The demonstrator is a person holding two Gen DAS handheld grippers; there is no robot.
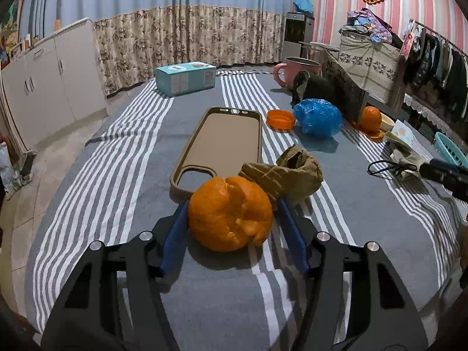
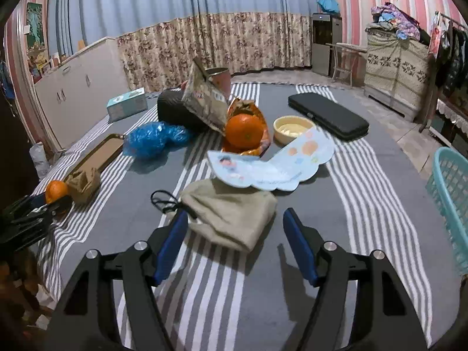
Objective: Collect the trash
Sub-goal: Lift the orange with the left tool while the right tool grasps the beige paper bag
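Observation:
An orange peel (image 1: 229,213), hollow and torn, sits on the striped cloth between the blue pads of my left gripper (image 1: 232,209). The jaws are open, with the left pad near the peel and a small gap at the right. A crumpled brown paper (image 1: 288,172) lies just behind it. The peel (image 2: 55,190) and left gripper (image 2: 32,213) also show at the left of the right wrist view. My right gripper (image 2: 235,219) is open over a beige cloth pouch (image 2: 231,213) with a black cord (image 2: 166,201). A blue plastic bag (image 2: 155,139) lies farther back.
A brown phone case (image 1: 222,143), an orange lid (image 1: 280,119), a whole orange on a wrapper (image 2: 245,131), a snack bag (image 2: 204,102), a cream bowl (image 2: 292,128), a blue card (image 2: 272,166), a black case (image 2: 327,115), a teal box (image 1: 185,79) and a pink pot (image 1: 295,68) lie about. A teal basket (image 2: 450,199) stands at the right.

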